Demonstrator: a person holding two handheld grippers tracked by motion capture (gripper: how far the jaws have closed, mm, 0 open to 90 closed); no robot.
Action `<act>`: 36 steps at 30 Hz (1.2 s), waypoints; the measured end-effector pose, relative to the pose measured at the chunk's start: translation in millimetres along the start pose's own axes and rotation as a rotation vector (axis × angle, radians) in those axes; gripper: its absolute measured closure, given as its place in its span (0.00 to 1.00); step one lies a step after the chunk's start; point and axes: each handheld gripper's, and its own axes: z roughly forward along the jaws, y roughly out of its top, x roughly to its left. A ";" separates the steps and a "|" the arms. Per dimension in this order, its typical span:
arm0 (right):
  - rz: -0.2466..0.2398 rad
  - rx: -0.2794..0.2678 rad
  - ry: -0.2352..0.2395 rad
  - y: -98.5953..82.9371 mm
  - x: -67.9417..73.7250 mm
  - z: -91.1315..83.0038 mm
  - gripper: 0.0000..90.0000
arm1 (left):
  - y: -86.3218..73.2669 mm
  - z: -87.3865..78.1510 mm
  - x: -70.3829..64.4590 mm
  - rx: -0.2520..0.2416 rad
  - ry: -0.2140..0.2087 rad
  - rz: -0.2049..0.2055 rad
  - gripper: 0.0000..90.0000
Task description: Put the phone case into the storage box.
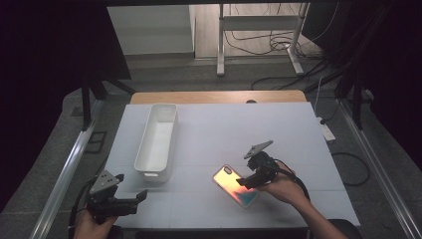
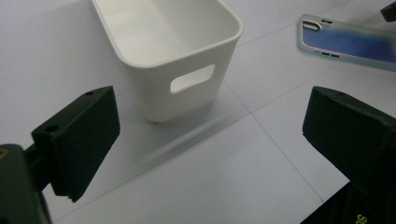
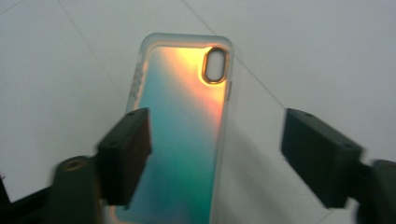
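Right gripper [image 3: 215, 154] hangs right over the phone case [image 3: 184, 140], jaws spread wide, nothing pinched; one jaw overlaps the case's edge, though I can't tell if it's touching. Left gripper [image 2: 210, 140] is released too, near the table's [image 1: 278, 124] front-left corner. White bin [image 1: 157, 142] sits left of the case, well apart. Case lies flat, iridescent, camera cutout toward the bin.

The surface [image 1: 224, 129] is white, crossed by faint seams, with a wooden strip along its far edge. A long white bin [image 1: 158, 139] rests on it just ahead of the left tool [image 1: 130, 201]. An iridescent phone case [image 1: 235, 185] lies flat under the right tool [image 1: 245, 183].
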 end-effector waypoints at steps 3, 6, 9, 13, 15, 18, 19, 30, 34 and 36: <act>0.017 -0.023 0.007 0.5 -0.6 -2.1 0.05 | 0.0 0.0 0.1 0.000 0.000 0.000 0.05; 0.027 -0.027 0.008 0.4 -1.8 -2.3 0.00 | 0.0 0.0 0.3 0.000 -0.001 -0.001 0.05; 0.025 -0.030 -0.020 -2.4 -2.7 -0.1 0.00 | 0.0 0.0 -0.1 0.001 0.000 0.000 0.05; 0.013 -0.001 -0.013 -5.7 -2.4 7.7 0.00 | 0.1 0.1 0.0 0.001 0.000 0.000 0.05; -0.004 0.011 -0.019 -6.9 -1.1 11.9 0.00 | 0.1 0.2 0.0 0.001 0.000 0.000 0.05; -0.013 0.024 -0.025 -8.5 -1.0 15.9 0.00 | 0.1 0.2 -0.1 0.002 0.000 0.001 0.05; -0.013 0.025 -0.030 -9.4 -1.6 17.4 0.00 | 0.1 0.2 0.0 0.002 -0.001 0.001 0.05; -0.028 0.115 -0.035 -19.7 -6.8 36.8 0.00 | 0.0 0.1 0.1 0.001 -0.001 0.000 0.05; -0.042 0.111 -0.042 -19.9 -5.7 37.8 0.00 | 0.0 0.2 0.0 0.002 -0.001 0.001 0.05; -0.040 0.114 -0.044 -19.7 -5.5 37.8 0.00 | 0.1 0.3 -0.1 0.004 -0.001 0.002 0.05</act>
